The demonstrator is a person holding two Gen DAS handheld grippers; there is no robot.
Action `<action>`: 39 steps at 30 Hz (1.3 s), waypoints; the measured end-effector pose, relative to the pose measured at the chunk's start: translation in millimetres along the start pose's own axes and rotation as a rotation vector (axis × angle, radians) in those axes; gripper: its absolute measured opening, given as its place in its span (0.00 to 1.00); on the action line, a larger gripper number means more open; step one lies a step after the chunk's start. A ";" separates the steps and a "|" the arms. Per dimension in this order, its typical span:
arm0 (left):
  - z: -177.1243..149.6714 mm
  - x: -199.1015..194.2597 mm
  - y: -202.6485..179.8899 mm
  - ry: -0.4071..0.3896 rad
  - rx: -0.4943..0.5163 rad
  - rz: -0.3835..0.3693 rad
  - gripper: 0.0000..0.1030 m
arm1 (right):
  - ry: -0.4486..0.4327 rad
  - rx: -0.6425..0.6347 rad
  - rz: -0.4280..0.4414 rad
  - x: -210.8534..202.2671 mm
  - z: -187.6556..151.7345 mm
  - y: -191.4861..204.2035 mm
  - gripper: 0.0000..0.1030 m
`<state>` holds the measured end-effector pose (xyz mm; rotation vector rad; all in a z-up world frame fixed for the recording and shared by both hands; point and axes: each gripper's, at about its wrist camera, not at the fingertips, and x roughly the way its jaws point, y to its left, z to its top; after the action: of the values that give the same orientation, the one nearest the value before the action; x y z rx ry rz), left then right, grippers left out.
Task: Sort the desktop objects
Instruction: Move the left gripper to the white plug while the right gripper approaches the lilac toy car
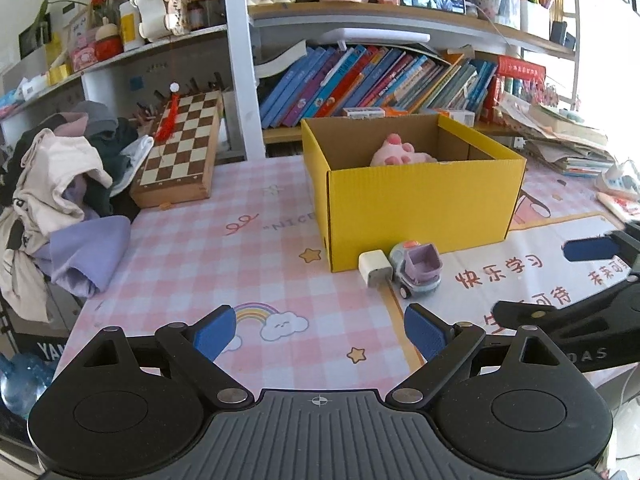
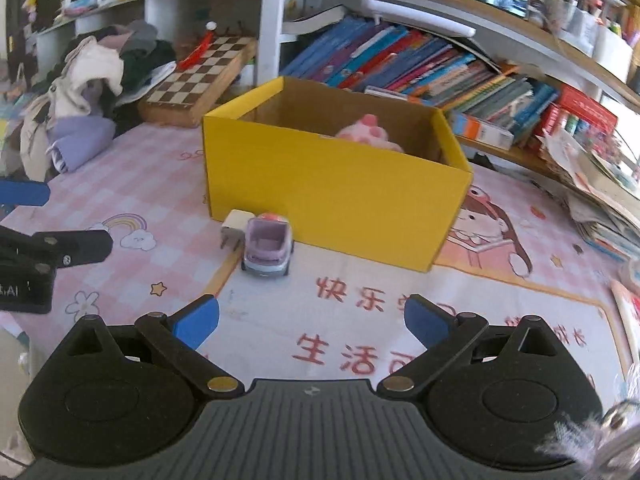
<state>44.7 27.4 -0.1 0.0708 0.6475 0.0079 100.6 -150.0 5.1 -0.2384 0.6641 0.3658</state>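
An open yellow cardboard box (image 1: 420, 204) (image 2: 332, 196) stands on the pink checked desk mat, with a pink plush toy (image 1: 400, 152) (image 2: 368, 134) inside. In front of its near wall sit a white charger plug (image 1: 375, 269) (image 2: 234, 227) and a small purple and grey toy truck (image 1: 418, 274) (image 2: 267, 247), side by side. My left gripper (image 1: 320, 334) is open and empty, low over the mat, short of the plug. My right gripper (image 2: 310, 324) is open and empty, a little short of the truck.
A wooden chessboard case (image 1: 180, 152) (image 2: 200, 80) and a pile of clothes (image 1: 60, 200) (image 2: 88, 92) lie at the left. Rows of books (image 1: 380, 80) (image 2: 420, 64) fill the shelf behind the box. Stacked papers (image 1: 560, 140) lie at the right.
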 end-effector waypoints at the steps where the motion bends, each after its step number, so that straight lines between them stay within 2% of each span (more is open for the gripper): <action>1: 0.0 0.7 -0.5 0.000 0.001 0.001 0.91 | 0.001 0.006 0.000 1.4 1.0 0.5 0.97; 6: -4.3 5.2 -1.7 0.013 -0.004 0.008 0.91 | 0.014 0.034 -0.004 6.8 1.4 3.3 0.97; 13: -10.5 12.5 -4.2 0.040 -0.009 0.010 0.91 | 0.059 -0.020 0.005 13.5 -9.5 10.2 0.95; 24: -1.4 26.5 -4.6 0.042 -0.018 0.012 0.91 | 0.057 -0.025 0.039 27.4 4.5 -0.1 0.91; 32: 3.7 38.1 -6.4 0.064 -0.018 -0.003 0.91 | 0.085 -0.020 0.082 44.9 16.4 -8.9 0.64; 39: 9.3 46.4 -5.8 0.074 -0.020 0.012 0.91 | 0.089 -0.038 0.117 60.9 30.6 -11.8 0.64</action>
<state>87.2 22.4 -21.0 0.0554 0.7212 0.0284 166.7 -135.2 -9.2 -0.2541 0.7612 0.4830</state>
